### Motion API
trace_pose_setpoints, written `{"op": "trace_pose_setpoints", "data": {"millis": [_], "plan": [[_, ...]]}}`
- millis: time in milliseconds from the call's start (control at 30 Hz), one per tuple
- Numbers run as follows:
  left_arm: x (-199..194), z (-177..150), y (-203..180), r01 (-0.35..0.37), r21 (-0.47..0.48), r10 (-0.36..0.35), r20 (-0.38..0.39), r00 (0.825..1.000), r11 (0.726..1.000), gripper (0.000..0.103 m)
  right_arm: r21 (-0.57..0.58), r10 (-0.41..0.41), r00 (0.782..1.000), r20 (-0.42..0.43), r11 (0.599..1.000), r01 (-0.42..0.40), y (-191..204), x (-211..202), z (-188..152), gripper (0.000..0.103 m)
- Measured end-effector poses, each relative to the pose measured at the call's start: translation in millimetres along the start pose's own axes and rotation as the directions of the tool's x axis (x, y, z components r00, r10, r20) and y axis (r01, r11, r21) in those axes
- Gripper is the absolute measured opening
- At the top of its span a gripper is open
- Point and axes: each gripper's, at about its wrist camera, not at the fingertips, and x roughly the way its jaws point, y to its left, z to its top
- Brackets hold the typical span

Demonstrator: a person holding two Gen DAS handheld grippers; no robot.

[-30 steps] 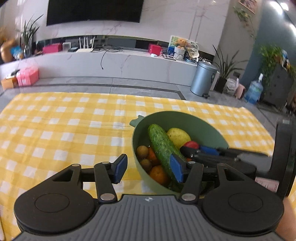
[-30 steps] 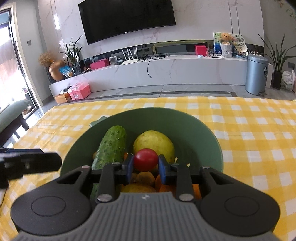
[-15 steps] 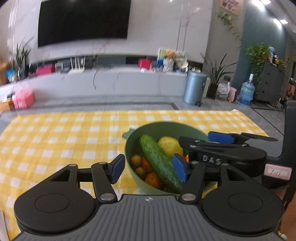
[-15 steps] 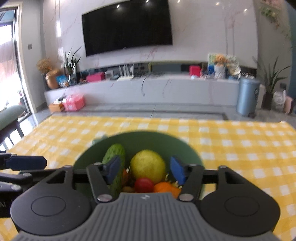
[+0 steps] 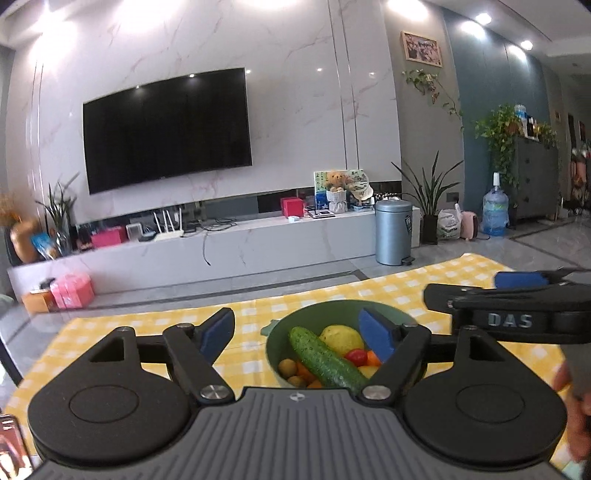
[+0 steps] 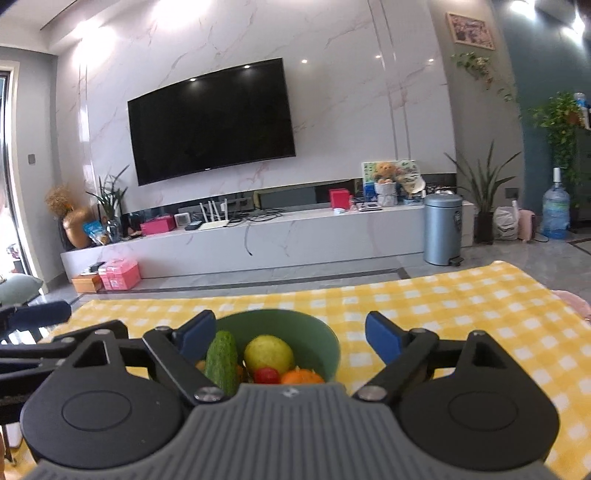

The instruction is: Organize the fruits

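A home living room: a wall-mounted television [image 6: 211, 120] above a long marble media console [image 6: 258, 240], potted plants [image 6: 482, 192] and a framed picture [image 6: 470, 26].

A bowl [image 6: 328, 341] is set on the table [image 6: 480, 314], nearer its left edge. In the bowl, a cucumber [image 6: 221, 360] lies left of a lemon [image 6: 269, 353], with a tomato [image 6: 266, 375] before it.

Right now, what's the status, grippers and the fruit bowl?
Left gripper and right gripper both opening, nothing between the jaws. Cucumber, lemon, tomato in green bowl. Nothing in the way.
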Motion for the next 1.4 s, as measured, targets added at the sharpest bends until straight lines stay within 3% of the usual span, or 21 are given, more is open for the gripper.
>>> {"op": "trace_pose_setpoints", "data": {"millis": [167,233,500,800,967,1400], "plan": [[-9.1,-7.9,-4.8,-0.019,-0.020,0.018,-0.027,0.999,1.000,0.093,-0.038,-0.043,0.999,-0.017,0.998,0.042,7.6,-38.2,-12.4,0.087],[-7.7,-10.1,-6.1,-0.032,-0.022,0.031,-0.053,0.998,0.999,0.095,-0.031,-0.030,0.999,-0.018,0.999,0.029,7.0,-50.0,-15.5,0.093],[-4.3,-26.6,-0.3,-0.097,-0.055,0.089,-0.130,0.988,0.994,0.095,-0.039,-0.036,0.999,-0.025,0.999,0.035,6.7,-68.8,-38.4,0.095],[8.1,-44.5,3.3,-0.107,-0.053,0.096,-0.178,0.979,0.993,0.095,-0.021,-0.029,0.997,-0.065,0.999,0.028,-6.2,-47.4,-57.7,0.094],[13.2,-48.6,-0.7,-0.102,-0.029,0.096,-0.165,0.982,0.994,0.095,-0.018,-0.019,0.995,-0.102,1.000,0.017,-8.1,-35.3,-65.7,0.094],[19.3,-54.4,0.5,-0.096,-0.022,0.089,-0.201,0.976,0.995,0.095,-0.013,-0.009,0.993,-0.121,1.000,0.008,-5.6,-28.2,-67.8,0.094]]}}
